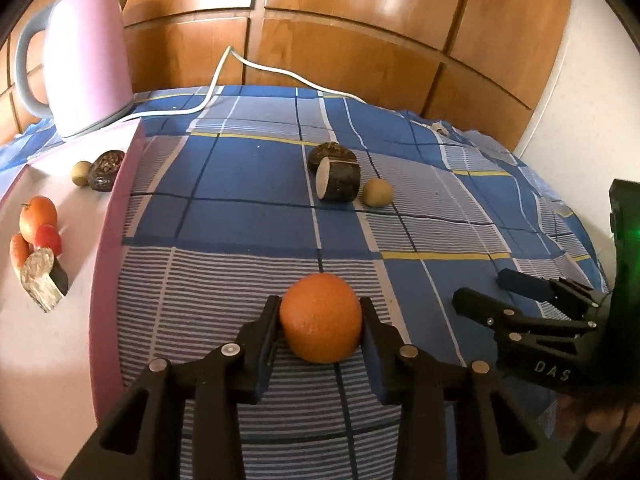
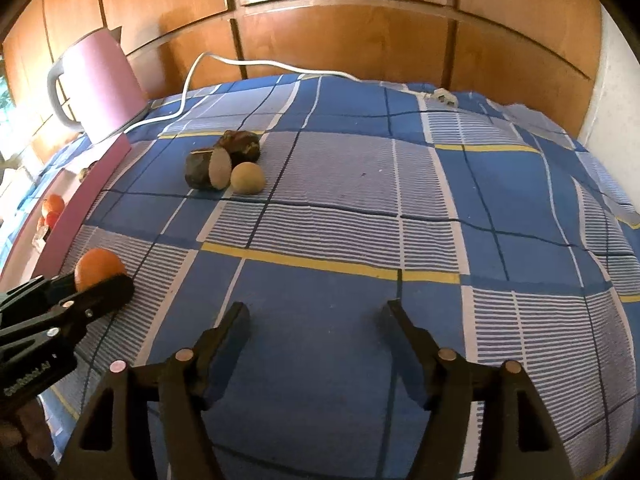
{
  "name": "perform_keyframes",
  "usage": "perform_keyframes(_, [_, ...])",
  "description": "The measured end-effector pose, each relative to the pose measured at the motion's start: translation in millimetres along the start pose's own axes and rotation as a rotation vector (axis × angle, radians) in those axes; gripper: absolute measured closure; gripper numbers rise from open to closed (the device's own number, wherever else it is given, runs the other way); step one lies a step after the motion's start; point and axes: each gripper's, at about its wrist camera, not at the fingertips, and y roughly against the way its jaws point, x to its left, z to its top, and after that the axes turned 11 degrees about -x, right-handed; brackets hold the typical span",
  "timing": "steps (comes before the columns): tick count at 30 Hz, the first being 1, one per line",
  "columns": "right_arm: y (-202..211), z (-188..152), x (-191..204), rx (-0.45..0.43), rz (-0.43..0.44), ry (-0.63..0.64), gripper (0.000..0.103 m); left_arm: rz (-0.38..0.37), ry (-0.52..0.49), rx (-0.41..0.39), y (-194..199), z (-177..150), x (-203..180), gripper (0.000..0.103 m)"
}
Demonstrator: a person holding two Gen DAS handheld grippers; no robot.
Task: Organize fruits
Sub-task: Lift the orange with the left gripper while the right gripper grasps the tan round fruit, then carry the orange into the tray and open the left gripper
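My left gripper (image 1: pixel 320 312) is shut on an orange (image 1: pixel 321 318), held just above the blue checked cloth (image 1: pixel 240 184); the orange also shows in the right wrist view (image 2: pixel 98 266). My right gripper (image 2: pixel 316 312) is open and empty over the cloth, and appears at the right in the left wrist view (image 1: pixel 496 292). A dark cut fruit (image 1: pixel 338 178) and a small tan round fruit (image 1: pixel 378 193) lie further back on the cloth. A pink tray (image 1: pixel 48 320) at the left holds an orange (image 1: pixel 38 218), a red fruit (image 1: pixel 48 238) and other pieces.
A pink kettle (image 1: pixel 86 60) stands at the back left, its white cord (image 1: pixel 280 70) running across the cloth to a plug (image 2: pixel 442 98). A wooden panelled wall (image 1: pixel 360 20) rises behind. A second dark fruit (image 2: pixel 240 146) lies behind the cut one.
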Motion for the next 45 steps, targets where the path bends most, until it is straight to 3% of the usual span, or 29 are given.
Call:
perform_keyframes(2, [1.0, 1.1, 0.4, 0.010, 0.001, 0.008, 0.032, -0.003, 0.004, -0.005, -0.3, -1.2, 0.8, 0.065])
perform_keyframes(4, [1.2, 3.9, 0.6, 0.016, 0.000, 0.017, 0.042, -0.006, 0.005, -0.010, -0.7, -2.1, 1.3, 0.063])
perform_keyframes(5, [1.2, 7.0, 0.1, 0.017, 0.006, 0.017, 0.054, -0.005, 0.002, -0.015, -0.7, -3.3, 0.9, 0.063])
perform_keyframes(8, [4.9, 23.5, 3.6, -0.016, 0.027, 0.042, 0.058, 0.000, -0.014, -0.027, 0.0, -5.6, -1.4, 0.062])
perform_keyframes(10, [2.6, 35.3, 8.1, -0.029, 0.058, 0.060, 0.066, -0.002, -0.017, -0.031, 0.4, -6.3, -1.3, 0.062])
perform_keyframes(19, [-42.4, 66.3, 34.6, 0.014, 0.155, 0.112, 0.067, -0.014, 0.000, -0.049, 1.7, -8.8, 1.0, 0.062])
perform_keyframes(26, [-74.7, 70.0, 48.6, 0.058, 0.136, 0.170, 0.067, -0.016, -0.002, -0.058, 2.6, -10.3, 1.4, 0.062])
perform_keyframes(27, [-78.1, 69.3, 48.9, 0.063, 0.128, 0.173, 0.073, -0.016, -0.004, -0.059, 2.6, -10.3, 1.2, 0.062])
perform_keyframes(33, [-55.3, 62.2, 32.3, 0.021, 0.096, 0.116, 0.076, -0.009, -0.022, -0.051, 1.9, -9.0, -0.9, 0.063])
perform_keyframes(39, [-19.8, 28.7, 12.4, 0.038, 0.090, 0.074, 0.076, -0.015, -0.015, -0.007, 2.1, 1.0, -1.7, 0.068])
perform_keyframes(45, [-11.8, 18.4, 8.4, 0.023, 0.087, 0.057, 0.076, -0.022, 0.005, -0.087, 46.4, 23.0, 2.9, 0.067])
